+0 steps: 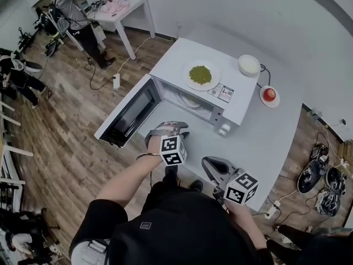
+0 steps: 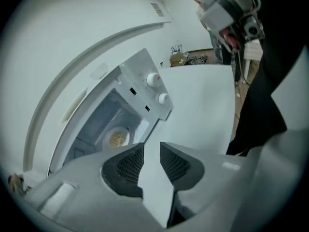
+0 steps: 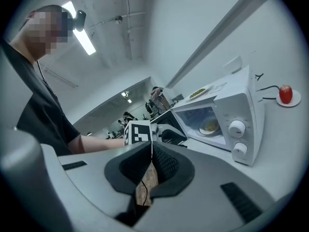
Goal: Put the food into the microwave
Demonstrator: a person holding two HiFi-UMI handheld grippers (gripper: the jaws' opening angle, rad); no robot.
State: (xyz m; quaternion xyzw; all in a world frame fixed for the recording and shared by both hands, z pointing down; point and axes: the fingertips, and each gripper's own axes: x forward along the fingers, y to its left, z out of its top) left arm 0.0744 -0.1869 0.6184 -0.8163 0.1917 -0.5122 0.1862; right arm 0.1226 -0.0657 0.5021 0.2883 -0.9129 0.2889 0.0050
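Observation:
The white microwave (image 1: 223, 108) stands on the white table (image 1: 265, 148) with its door (image 1: 129, 114) swung wide to the left. Inside it lies a plate of yellowish food (image 1: 191, 100), also seen in the left gripper view (image 2: 116, 138) and the right gripper view (image 3: 210, 126). A plate of green food (image 1: 201, 74) rests on top of the microwave. My left gripper (image 1: 168, 128) hovers just in front of the open cavity; its jaws (image 2: 152, 146) stand apart with nothing between them. My right gripper (image 1: 212, 164) is lower right over the table, its jaws (image 3: 151, 148) shut and empty.
A white bowl (image 1: 249, 65) sits on the microwave's far right corner. A red object on a small plate (image 1: 269, 94) lies on the table behind, with a cable. People stand near a white table (image 1: 118, 10) at the far left. Gear and cables lie on the floor at right (image 1: 322, 181).

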